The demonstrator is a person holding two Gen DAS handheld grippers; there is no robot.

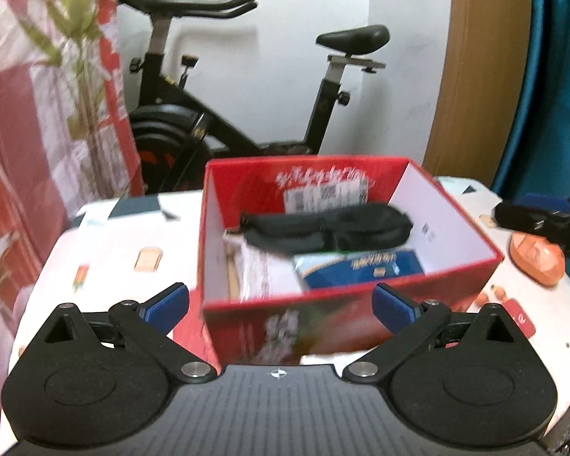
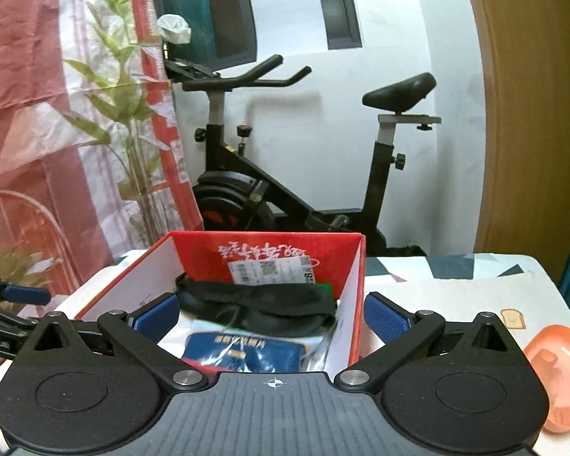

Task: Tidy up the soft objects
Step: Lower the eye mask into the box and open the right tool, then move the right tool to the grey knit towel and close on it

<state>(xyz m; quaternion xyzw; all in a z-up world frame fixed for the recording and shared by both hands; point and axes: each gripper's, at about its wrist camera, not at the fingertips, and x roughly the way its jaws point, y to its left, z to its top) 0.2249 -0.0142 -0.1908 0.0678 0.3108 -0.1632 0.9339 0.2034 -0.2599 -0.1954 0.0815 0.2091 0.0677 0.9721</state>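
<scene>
Left gripper (image 1: 281, 302) held wide open just short of the near wall of a red box (image 1: 471, 235), blue pads (image 1: 167, 304) spread apart with nothing between them; right gripper (image 2: 271, 317) likewise wide open and empty, pads (image 2: 383, 317) straddling the box's near right corner.

Inside the box: a black eye mask (image 1: 326, 230) draped across the middle, resting on top of the other contents; a blue packet (image 1: 364, 266) with printed text toward the near side, just beside and partly under the mask; white folded material (image 1: 262, 269) to the left of the packet, possibly tissue or cloth, too blurred to tell; a white printed label (image 1: 326, 192) stuck on the inner far wall.

Box set on a white patterned table (image 1: 106, 250); an orange soft item (image 1: 537, 256) lying on the table to the right of the box, well apart from it; seen in the right wrist view at the lower right edge (image 2: 558, 376).

Behind the table: a black exercise bike (image 2: 285, 190) against a white wall; a green plant (image 2: 129, 114) and a pink curtain (image 2: 22, 76) to the left.
</scene>
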